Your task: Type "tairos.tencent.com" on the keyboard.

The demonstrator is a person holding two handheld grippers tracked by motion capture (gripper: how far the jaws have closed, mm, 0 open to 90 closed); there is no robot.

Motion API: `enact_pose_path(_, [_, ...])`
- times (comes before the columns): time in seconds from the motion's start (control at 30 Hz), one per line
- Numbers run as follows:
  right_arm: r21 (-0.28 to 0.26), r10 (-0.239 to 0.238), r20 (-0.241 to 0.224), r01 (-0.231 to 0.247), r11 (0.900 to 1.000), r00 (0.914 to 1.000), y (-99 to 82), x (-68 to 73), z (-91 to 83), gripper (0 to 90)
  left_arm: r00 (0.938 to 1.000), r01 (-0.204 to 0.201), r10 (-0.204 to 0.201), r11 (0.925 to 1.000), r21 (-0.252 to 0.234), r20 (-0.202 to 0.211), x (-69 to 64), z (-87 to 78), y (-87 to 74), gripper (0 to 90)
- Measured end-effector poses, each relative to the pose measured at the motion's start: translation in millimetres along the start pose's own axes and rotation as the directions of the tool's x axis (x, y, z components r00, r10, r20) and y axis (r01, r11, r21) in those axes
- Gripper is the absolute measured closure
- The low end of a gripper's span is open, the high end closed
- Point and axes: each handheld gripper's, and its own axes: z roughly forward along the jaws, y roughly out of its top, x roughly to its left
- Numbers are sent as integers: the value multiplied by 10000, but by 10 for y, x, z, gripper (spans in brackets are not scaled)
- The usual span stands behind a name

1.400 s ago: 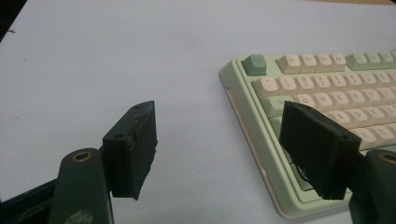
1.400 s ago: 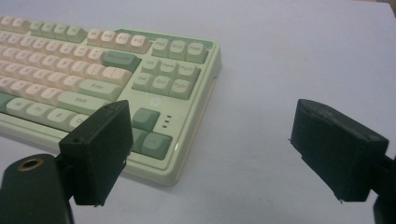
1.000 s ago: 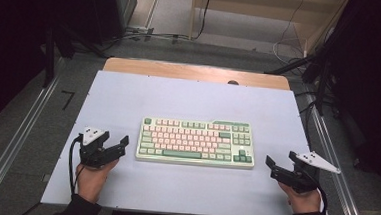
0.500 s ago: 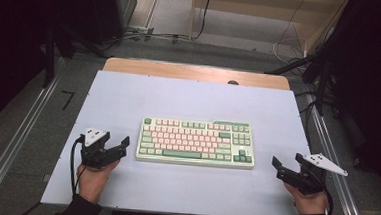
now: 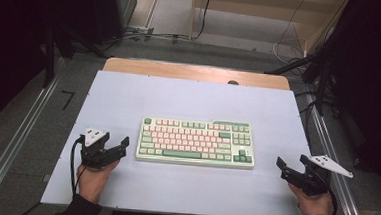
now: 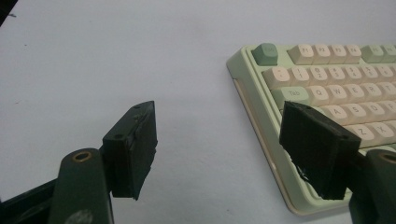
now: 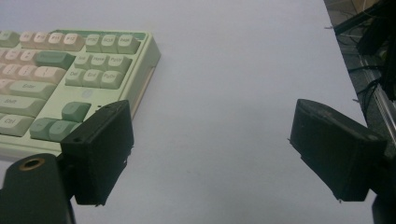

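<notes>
Pale green rectangular keyboard with pink, cream and dark green keycaps lying flat at centre of white-topped desk, long edge parallel to near edge.

Left gripper, black, two-fingered, with grey three-cornered plate on top, held in left hand just beside keyboard's left short edge, not touching it. Fingers spread wide, holding nothing. In left gripper view, right finger overlapping keyboard's near left corner; left finger over bare desk surface. Contact with keyboard not determinable from that view.

Right gripper, same build, held in right hand near desk's right front corner, apart from keyboard's right short edge. Fingers spread wide, holding nothing. In right gripper view, left finger low before keyboard's navigation and arrow keys, right finger close to desk's right edge.

Black cable trailing from left gripper along hand.

Strip of bare wood showing along desk's far edge.
</notes>
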Motion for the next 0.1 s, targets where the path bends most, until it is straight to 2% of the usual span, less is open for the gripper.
enact_pose_path(0.1, [15, 23, 37, -24, 10000, 10000, -1, -13, 24, 116, 9999, -51, 52, 10000, 28, -162, 2, 14, -12, 283])
